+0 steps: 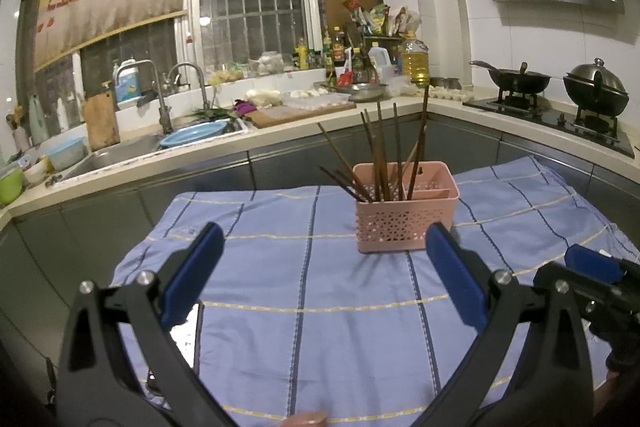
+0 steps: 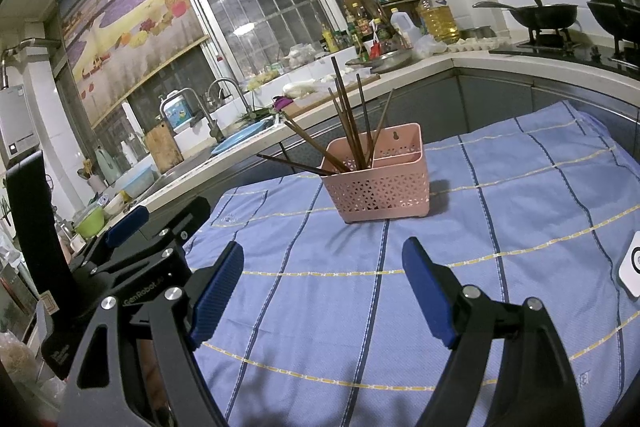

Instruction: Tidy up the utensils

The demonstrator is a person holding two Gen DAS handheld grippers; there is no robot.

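On the blue checked cloth (image 1: 304, 267), a pink basket (image 1: 406, 211) held dark chopsticks (image 1: 384, 155), leaning loosely. You kept your left gripper (image 1: 324, 255) & right gripper (image 2: 323, 269) wide open, both empty, short of it. Risk, imo: bumping the light basket could tip it, spilling sticks.

Dim indoor light, cool cast — lamp glare on the window (image 2: 256, 7), soft shadow beside the basket (image 2: 380, 171), heavy fisheye bending, dark corners, slight softness throughout.
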